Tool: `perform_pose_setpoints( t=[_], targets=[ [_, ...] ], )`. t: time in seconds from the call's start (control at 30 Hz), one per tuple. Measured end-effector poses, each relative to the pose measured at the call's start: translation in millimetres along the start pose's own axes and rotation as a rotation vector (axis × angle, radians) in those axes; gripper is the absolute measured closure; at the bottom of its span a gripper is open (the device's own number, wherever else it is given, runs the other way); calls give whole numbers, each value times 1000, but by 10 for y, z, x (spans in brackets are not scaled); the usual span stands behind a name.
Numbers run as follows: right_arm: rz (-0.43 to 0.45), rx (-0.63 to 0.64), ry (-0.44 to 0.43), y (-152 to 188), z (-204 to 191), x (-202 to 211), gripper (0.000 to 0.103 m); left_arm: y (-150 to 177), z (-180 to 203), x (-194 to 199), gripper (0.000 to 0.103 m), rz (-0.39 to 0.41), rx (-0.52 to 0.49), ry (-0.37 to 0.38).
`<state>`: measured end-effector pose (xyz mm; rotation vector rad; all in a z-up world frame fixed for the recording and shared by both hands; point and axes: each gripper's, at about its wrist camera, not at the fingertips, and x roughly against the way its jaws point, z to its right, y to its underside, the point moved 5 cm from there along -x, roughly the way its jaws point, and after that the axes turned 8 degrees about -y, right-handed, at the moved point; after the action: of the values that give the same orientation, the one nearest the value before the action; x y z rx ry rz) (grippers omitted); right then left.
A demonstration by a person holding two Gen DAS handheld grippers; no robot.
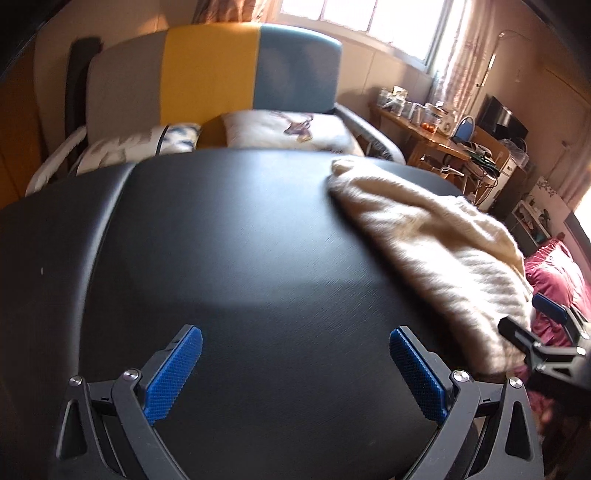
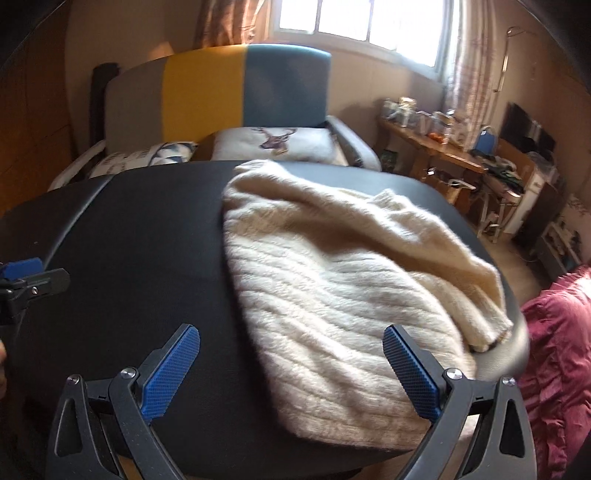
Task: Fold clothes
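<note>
A: Cream ribbed knit sweater (image 2: pixel 343 288) lies rumpled on the right half of the black table (image 2: pixel 147 258); its near corner hangs a bit over the near edge, one part is folded over itself at the right edge.

B: Grippers?

A: Right gripper (image 2: pixel 291 354) is spread wide w/ nothing between the blue pads (image 2: pixel 173 373), just above the sweater's near edge; can't tell if the right pad touches the knit. Left gripper (image 1: pixel 295 360) is also released and empty, over bare tabletop, sweater well to its right. Each shows at the edge of the other's view.

B: What's around?

A: Far side: sofa w/ grey, yellow & teal back panels (image 2: pixel 221 99). On it a white cushion w/ deer-head print (image 2: pixel 275 142) and a blue-white patterned cushion (image 2: pixel 155 157) to its left. Window (image 2: pixel 362 22) w/ curtains behind. Far right: wooden side table (image 2: pixel 436 147) crowded w/ jars & small stuff, too small to tell apart. Dark screen (image 2: pixel 524 133) further right. Near right: magenta ruffled fabric (image 2: pixel 557 339) beside the table.

B: Anything in the way?

A: Tabletop left of the sweater is bare.

B: Labels, writing?

A: Nothing readable; the far stuff is blurred.
</note>
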<state>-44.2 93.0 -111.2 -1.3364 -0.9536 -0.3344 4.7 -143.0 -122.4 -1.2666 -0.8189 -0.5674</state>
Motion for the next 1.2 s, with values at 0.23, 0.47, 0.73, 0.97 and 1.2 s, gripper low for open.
perform_pose_setpoints(
  t=[0.23, 0.47, 0.73, 0.97, 1.2],
  targets=[
    [-72, 74, -130, -163, -43, -326, 1, 263, -442, -112, 1, -68, 92, 26],
    [-225, 8, -250, -121, 49, -846, 1, 358, -608, -34, 1, -26, 86, 26],
    [-326, 47, -91, 140, 298, -1179, 1, 295, -691, -61, 1, -75, 123, 66],
    [-319, 117, -63, 259, 261, -1095, 1, 332, -732, -167, 1, -116, 161, 80],
    [-482, 143, -39, 238, 193, -1084, 12, 393, -679, -156, 1, -130, 181, 110]
  ],
)
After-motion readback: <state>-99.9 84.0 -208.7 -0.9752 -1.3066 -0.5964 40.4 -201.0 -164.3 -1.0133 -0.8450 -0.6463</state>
